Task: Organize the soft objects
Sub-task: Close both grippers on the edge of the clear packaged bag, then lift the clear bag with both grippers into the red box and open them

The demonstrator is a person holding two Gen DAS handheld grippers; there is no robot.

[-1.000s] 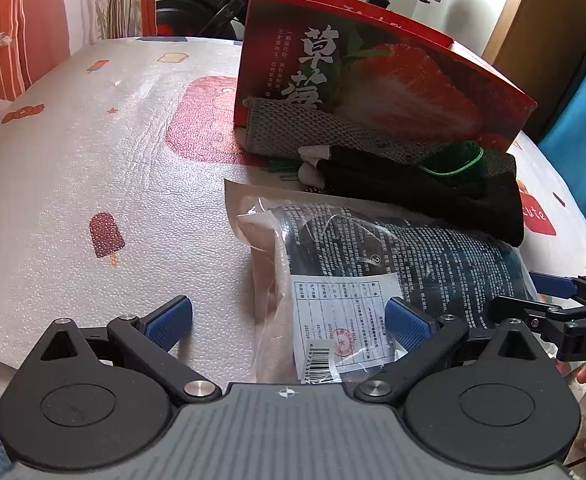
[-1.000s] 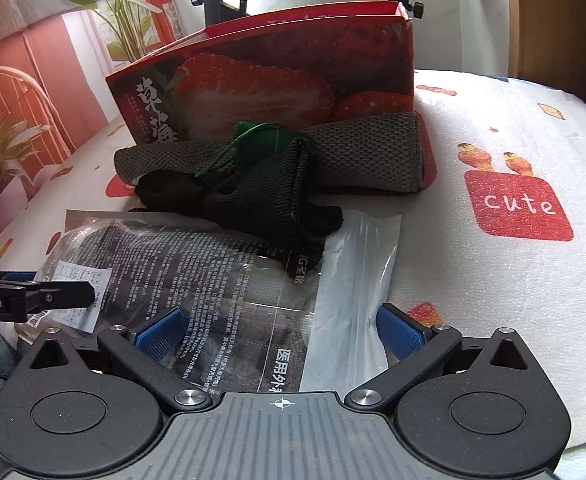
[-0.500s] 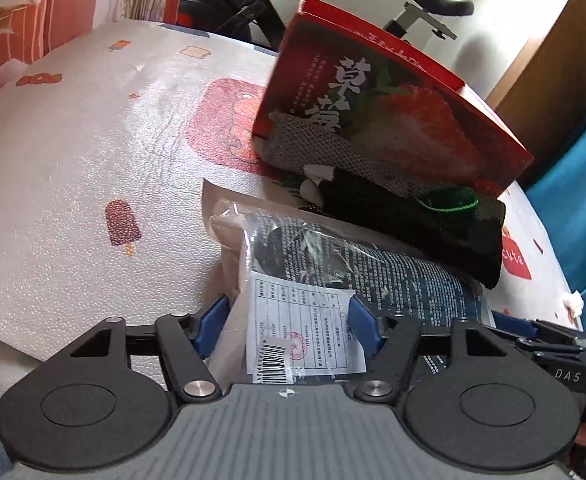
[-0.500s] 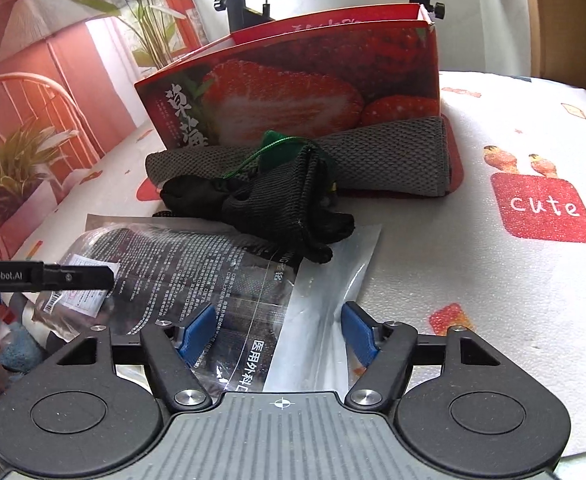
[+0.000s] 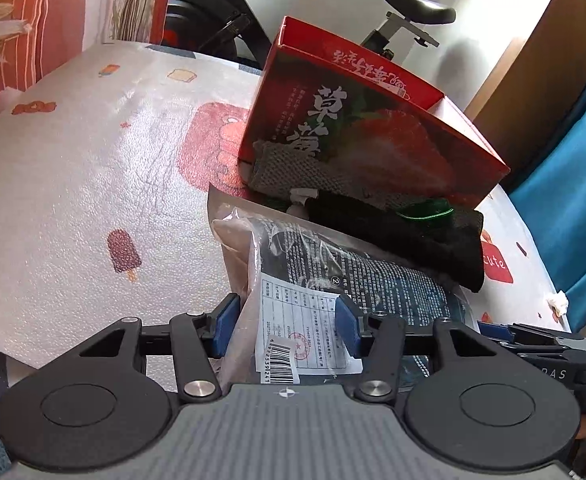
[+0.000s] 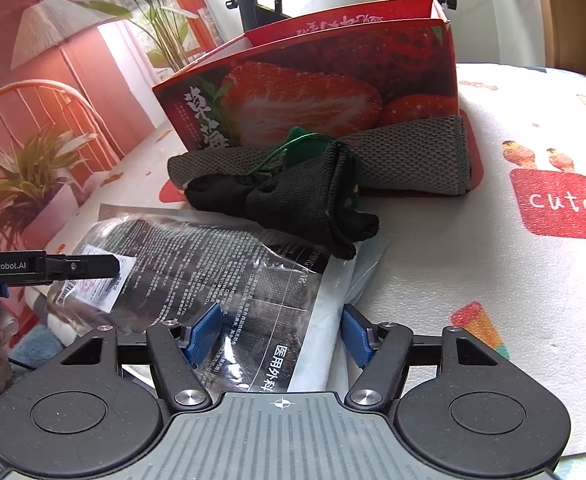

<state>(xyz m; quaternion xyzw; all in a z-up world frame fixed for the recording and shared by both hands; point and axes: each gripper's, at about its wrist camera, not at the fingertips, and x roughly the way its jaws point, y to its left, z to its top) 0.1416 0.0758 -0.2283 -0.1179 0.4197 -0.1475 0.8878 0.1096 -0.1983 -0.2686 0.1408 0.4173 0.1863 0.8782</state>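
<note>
A clear plastic bag with a dark printed item (image 5: 345, 276) lies at the table's near edge; it also shows in the right wrist view (image 6: 213, 272). My left gripper (image 5: 287, 326) has its blue pads on either side of the bag's labelled end, closing on it. My right gripper (image 6: 281, 334) straddles the bag's other end, jaws partly closed. A black mesh fabric bundle (image 6: 305, 200) with a green cord rests on the bag's far edge. A grey knit cloth (image 6: 405, 156) lies against a red strawberry box (image 6: 313, 84).
The table (image 5: 73, 184) has a white cartoon-print cover. The strawberry box (image 5: 357, 120) stands open-topped behind the fabrics. An exercise bike (image 5: 221, 20) stands beyond the table. A blue curtain (image 5: 573, 184) hangs on the right. A red "cute" print (image 6: 561, 204) marks the cover.
Both grippers have moved in onto the plastic bag's two ends and their jaws have narrowed around it. The bag's near end looks lifted and bunched.
</note>
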